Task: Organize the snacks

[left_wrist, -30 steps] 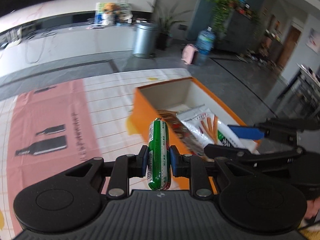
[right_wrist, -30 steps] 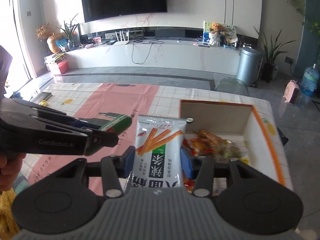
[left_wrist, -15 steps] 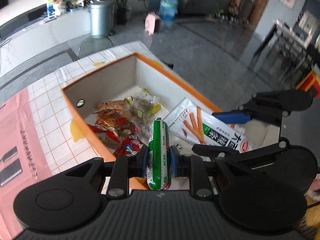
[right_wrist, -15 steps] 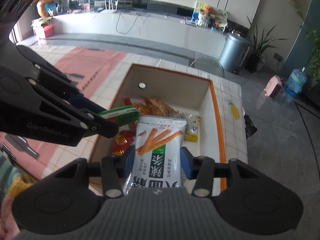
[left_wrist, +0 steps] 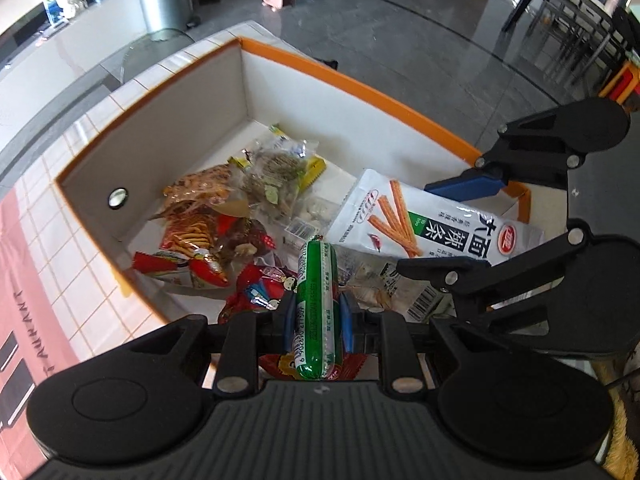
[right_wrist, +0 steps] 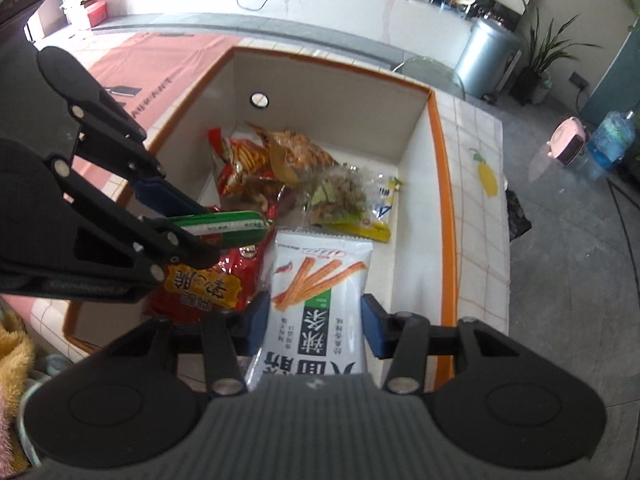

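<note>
Meanwhile, at the box: an orange-rimmed storage box (left_wrist: 360,84) is seen on a tiled tablecloth (left_wrist: 52,184), already partly filled with snack packets.
Left gripper (left_wrist: 316,316): its blue pads are closed on a green sausage stick (left_wrist: 316,300), which is held across its middle with both ends free, apparently so it can be lowered lengthwise onto the pile.
Right gripper (right_wrist: 314,322): its fingers are clamped on the sides of a white spicy-strip packet (right_wrist: 316,292), the printed end pointed into the box.
Position of the goods: both items are held above the box's near end, over a red packet (right_wrist: 216,280), not yet resting on anything.
Pile inside: crisps, a clear bag of greenish snacks (right_wrist: 340,192) and red wrappers are heaped toward the left wall.
Bare floor: white space is left along the right wall, judged the likelier spot for the flat packet.
Risk: the two grippers are held close together, so a clash is possible on release.
</note>
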A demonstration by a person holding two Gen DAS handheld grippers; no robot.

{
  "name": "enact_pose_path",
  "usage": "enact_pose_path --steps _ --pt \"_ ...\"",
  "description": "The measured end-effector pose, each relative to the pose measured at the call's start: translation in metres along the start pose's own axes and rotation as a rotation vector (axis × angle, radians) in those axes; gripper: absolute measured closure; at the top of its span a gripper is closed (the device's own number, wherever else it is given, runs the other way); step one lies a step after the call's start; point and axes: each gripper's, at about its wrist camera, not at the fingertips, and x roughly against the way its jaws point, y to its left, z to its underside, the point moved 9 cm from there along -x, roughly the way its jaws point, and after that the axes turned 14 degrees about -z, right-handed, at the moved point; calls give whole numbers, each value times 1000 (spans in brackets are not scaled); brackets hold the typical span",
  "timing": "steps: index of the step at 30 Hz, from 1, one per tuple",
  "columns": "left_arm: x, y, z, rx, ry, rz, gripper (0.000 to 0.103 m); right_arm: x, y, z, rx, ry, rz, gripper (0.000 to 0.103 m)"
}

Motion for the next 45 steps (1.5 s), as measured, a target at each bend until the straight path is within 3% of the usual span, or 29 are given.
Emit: enact_pose_path --steps 9,19,24,28,36,45 --pt "-23 -8 2 -79 69 -10 78 -17 -11 5 -32 35 -42 56" --pt "-24 1 -3 -46 73 -34 78 -33 -15 -1 -52 41 -52 55" --pt "-12 7 -5 -18 57 -28 72 -32 -17 -2 -81 48 -72 51" --pt "7 10 -7 0 22 -17 66 -22 -18 -5 -109 38 -66 41" --pt "68 24 -3 54 -95 -34 64 17 -5 -13 -163 -21 -52 40" --pt "160 58 33 209 -346 -128 63 83 54 -29 -169 -250 0 38"
